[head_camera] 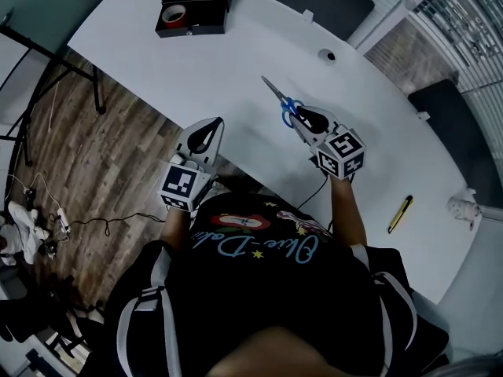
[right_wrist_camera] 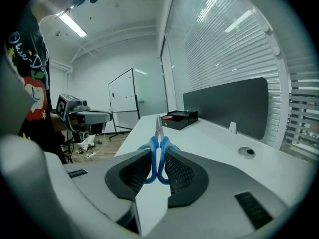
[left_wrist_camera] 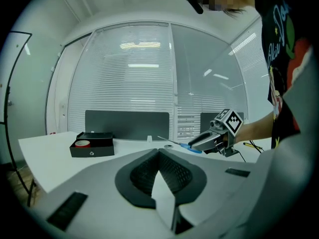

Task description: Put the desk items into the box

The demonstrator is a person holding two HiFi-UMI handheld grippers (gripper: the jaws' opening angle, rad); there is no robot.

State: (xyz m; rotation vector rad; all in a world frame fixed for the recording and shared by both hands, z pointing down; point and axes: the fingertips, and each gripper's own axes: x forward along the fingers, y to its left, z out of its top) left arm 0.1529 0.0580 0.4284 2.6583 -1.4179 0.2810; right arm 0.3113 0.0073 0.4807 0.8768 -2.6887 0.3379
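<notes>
My right gripper is shut on the blue handles of the scissors, whose blades point up the desk toward the black box. In the right gripper view the scissors stand pinched between the pads, with the box far ahead. A red tape roll lies inside the box. My left gripper hovers at the desk's near edge, shut and holding nothing. From the left gripper view I see the box at the left and the right gripper holding the scissors above the desk.
A yellow utility knife lies near the desk's right front edge, with a small white object beyond it. A cable grommet sits in the white desk. Wooden floor with cables lies to the left.
</notes>
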